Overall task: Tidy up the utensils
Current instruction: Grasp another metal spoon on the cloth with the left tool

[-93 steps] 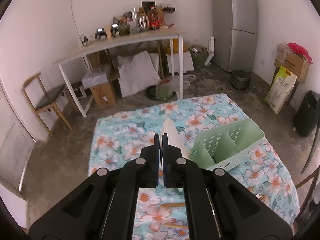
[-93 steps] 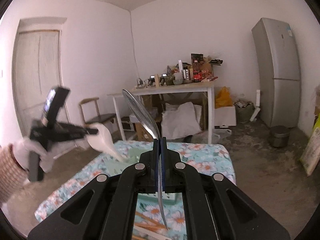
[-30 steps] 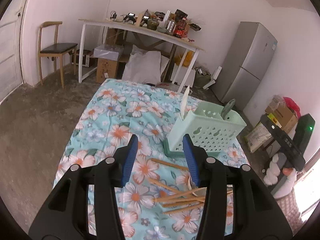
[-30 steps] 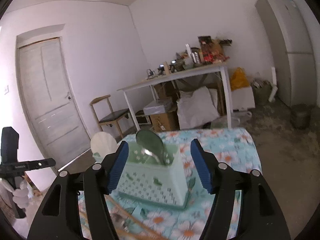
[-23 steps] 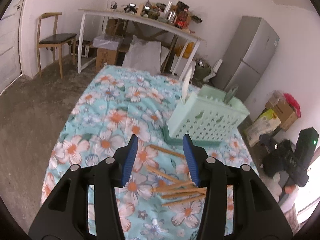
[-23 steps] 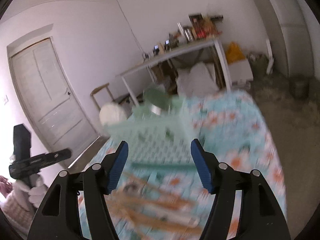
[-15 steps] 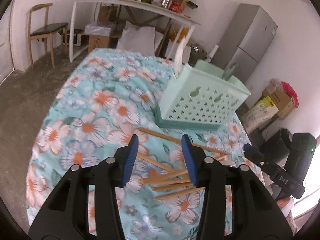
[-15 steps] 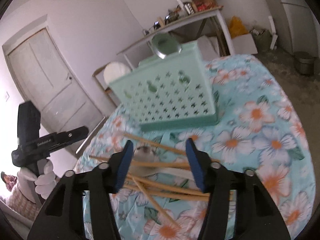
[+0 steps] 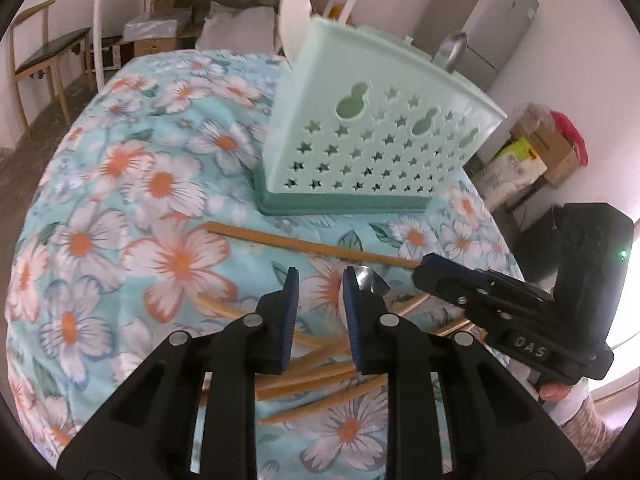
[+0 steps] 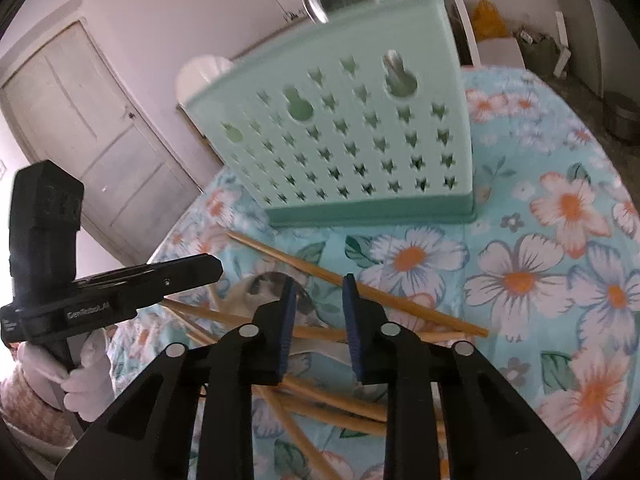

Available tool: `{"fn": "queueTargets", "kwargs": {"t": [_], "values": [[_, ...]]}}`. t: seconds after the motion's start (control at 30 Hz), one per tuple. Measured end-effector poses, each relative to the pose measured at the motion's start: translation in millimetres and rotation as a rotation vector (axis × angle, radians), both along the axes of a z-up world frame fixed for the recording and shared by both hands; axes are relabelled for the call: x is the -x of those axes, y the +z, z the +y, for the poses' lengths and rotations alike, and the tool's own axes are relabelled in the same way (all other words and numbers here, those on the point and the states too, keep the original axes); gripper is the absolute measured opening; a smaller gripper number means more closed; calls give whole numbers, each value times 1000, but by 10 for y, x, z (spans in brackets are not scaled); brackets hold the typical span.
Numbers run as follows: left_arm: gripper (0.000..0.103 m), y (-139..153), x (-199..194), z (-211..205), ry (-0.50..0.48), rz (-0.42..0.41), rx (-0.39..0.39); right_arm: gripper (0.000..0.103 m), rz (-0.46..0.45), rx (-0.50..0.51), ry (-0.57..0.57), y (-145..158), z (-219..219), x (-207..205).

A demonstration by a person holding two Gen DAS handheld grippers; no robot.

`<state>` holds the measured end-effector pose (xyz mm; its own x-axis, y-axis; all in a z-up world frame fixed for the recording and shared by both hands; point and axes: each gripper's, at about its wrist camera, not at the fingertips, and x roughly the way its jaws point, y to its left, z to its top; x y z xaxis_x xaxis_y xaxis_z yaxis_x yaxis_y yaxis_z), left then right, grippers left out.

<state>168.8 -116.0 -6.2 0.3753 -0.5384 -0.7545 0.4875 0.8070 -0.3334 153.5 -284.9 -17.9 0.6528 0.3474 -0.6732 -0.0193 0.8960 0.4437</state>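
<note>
Several wooden chopsticks (image 9: 312,246) lie crossed on the floral cloth in front of a mint basket (image 9: 376,148). A white spoon (image 9: 294,12) and a metal spoon (image 9: 452,50) stand in the basket. My left gripper (image 9: 321,276) hovers low over the pile, its jaws closing with only cloth and chopsticks seen below the gap. A metal spoon bowl (image 9: 368,278) lies beside its right finger. My right gripper (image 10: 320,284) is also low, its jaws closing, with a long chopstick (image 10: 400,304) lying just ahead of its tips. Neither gripper's pads press on anything.
The table's cloth (image 9: 120,168) falls away at rounded edges. Each gripper shows in the other's view, the right one (image 9: 424,268) close to my left, held by a gloved hand (image 10: 80,384). A chair (image 9: 36,56), a long white table and a fridge (image 9: 488,24) stand beyond.
Both grippers came down toward the chopstick pile and tilted downward, and their jaws narrowed. The spoons held three seconds ago now stand in the basket.
</note>
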Motion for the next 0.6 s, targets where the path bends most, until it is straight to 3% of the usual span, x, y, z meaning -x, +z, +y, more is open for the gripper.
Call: {"fn": "queueTargets", "kwargs": {"t": [0.1,0.6], "values": [[21,-26,-33,-79,-30,-5,-20,18,34,19,20,-70,48,-22],[23,-142,45,-443,-218,-55,-185,18,23,88,140,-27,219,205]]}}
